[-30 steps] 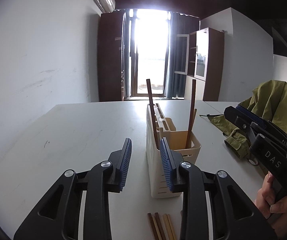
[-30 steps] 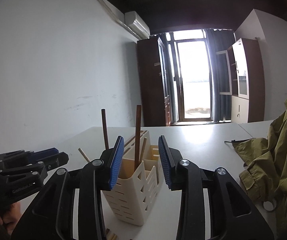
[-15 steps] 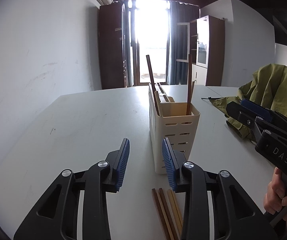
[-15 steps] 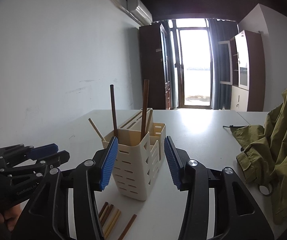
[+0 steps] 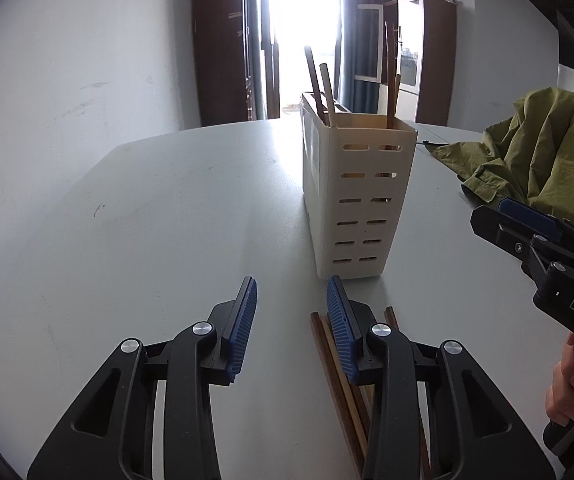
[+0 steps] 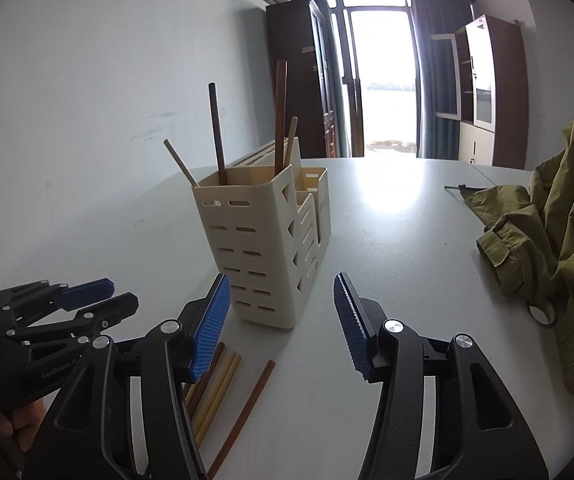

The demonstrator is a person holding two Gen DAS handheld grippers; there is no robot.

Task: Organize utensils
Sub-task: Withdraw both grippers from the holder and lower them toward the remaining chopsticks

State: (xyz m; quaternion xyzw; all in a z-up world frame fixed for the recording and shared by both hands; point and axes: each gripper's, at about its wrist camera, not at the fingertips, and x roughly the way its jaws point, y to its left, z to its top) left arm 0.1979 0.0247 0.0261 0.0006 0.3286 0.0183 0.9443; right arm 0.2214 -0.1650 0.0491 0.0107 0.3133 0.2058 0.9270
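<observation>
A cream slotted utensil holder [image 5: 357, 196] stands on the white table [image 5: 167, 220], with several chopsticks upright in it; it also shows in the right wrist view [image 6: 263, 240]. Several loose brown and tan chopsticks [image 5: 343, 376] lie on the table in front of it, partly under my left gripper's right finger; they also show in the right wrist view [image 6: 223, 384]. My left gripper [image 5: 291, 312] is open and empty, just short of the holder. My right gripper [image 6: 283, 312] is open and empty, above the table in front of the holder.
An olive green jacket [image 5: 543, 144] lies on the table at the right, also in the right wrist view [image 6: 555, 240]. A white wall runs along the table's left side. Dark cabinets and a bright doorway stand at the back.
Both grippers have drawn back from the holder and tilted down, so the loose chopsticks on the table have come into view. The right gripper has opened wider.
</observation>
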